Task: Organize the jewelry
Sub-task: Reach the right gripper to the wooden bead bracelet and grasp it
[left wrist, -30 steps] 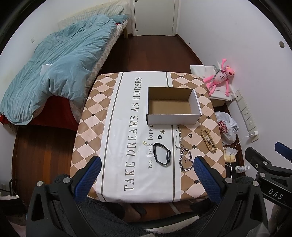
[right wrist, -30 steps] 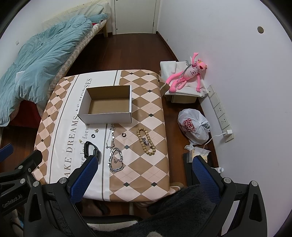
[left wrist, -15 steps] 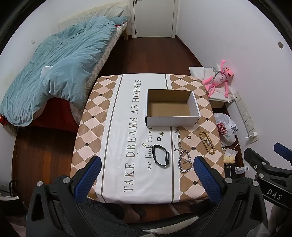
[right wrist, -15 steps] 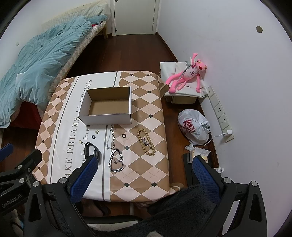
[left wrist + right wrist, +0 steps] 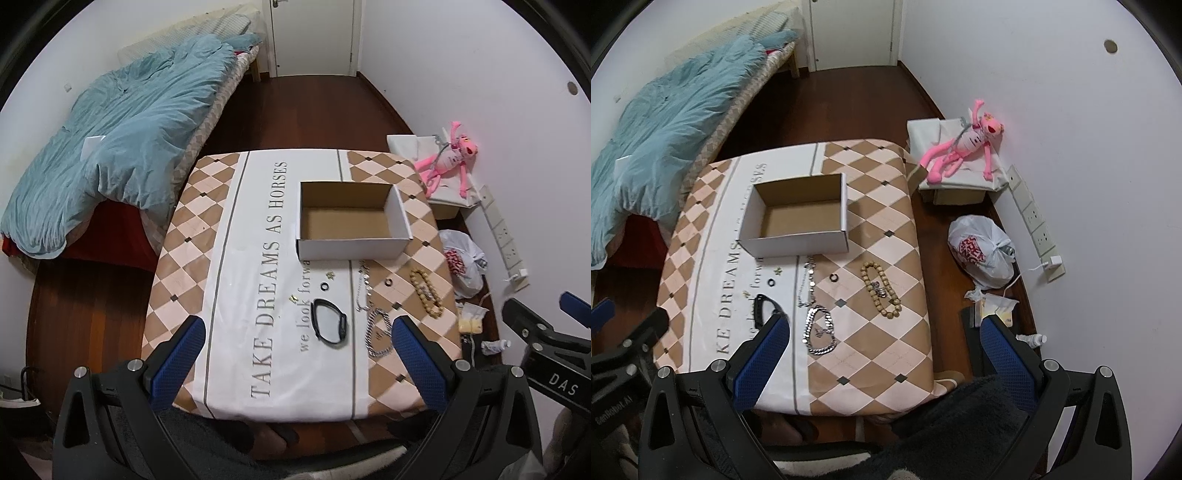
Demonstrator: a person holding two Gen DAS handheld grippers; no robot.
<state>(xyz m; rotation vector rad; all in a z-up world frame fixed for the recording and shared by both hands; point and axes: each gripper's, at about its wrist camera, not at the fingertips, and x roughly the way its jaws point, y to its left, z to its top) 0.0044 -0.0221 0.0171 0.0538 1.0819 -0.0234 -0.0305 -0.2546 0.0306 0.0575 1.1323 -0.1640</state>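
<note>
Both wide apart, empty: left gripper (image 5: 295,354), right gripper (image 5: 882,350), well short of cardboard box (image 5: 351,249); beaded bracelet (image 5: 881,293) nearer than box.

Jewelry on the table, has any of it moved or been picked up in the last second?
No. Both the left gripper and the right gripper stay open above the table's near edge, holding nothing. The black band, silver chain and bead bracelet lie where they were, and the box is still empty.

Black frames, blue fingertips
Left gripper (image 5: 297,358) and right gripper (image 5: 886,356) have textured blue pads (image 5: 177,363), silver screws (white "DAS" lettering at four o'clock).
</note>
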